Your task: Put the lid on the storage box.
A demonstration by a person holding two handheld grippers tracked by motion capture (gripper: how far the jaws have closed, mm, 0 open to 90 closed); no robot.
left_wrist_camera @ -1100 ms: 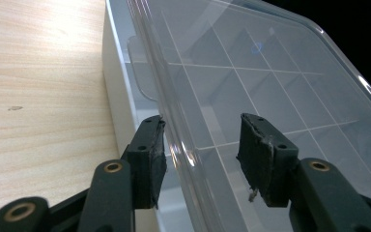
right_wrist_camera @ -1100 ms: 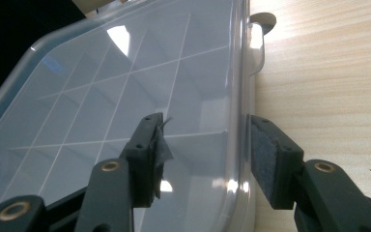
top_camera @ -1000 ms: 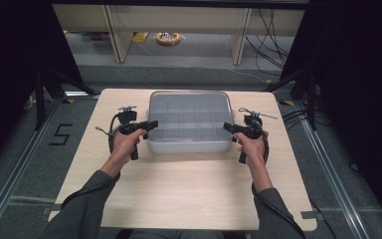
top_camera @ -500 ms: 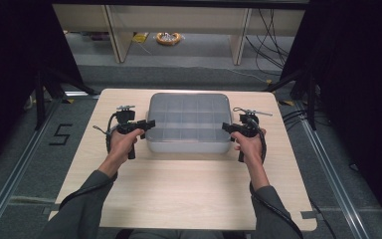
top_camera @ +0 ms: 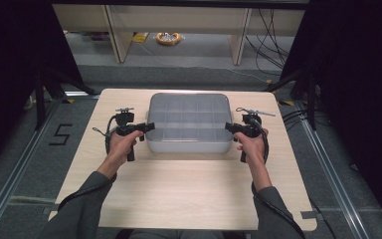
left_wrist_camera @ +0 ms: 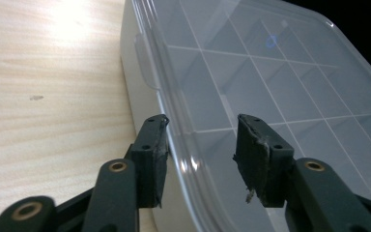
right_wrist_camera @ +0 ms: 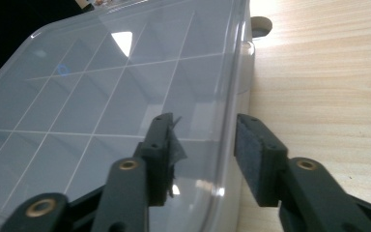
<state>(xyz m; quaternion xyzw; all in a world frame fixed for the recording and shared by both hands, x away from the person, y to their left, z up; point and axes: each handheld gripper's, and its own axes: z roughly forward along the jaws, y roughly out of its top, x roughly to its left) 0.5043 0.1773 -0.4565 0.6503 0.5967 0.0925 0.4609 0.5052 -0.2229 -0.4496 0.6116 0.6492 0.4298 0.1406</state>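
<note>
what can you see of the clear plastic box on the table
The clear plastic box is a shallow, round-cornered rectangle with a translucent lid on, and a grid of dividers shows through it. It sits flat at the far middle of the wooden table. The left gripper straddles its left rim and the right gripper its right rim; neither visibly clamps it.

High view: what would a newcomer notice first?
The clear lidded organizer box, split into many compartments, sits mid-table. The left gripper and right gripper straddle its side rims, one at each end. Their jaws have just been closing; gaps still show beside the pads.
</note>
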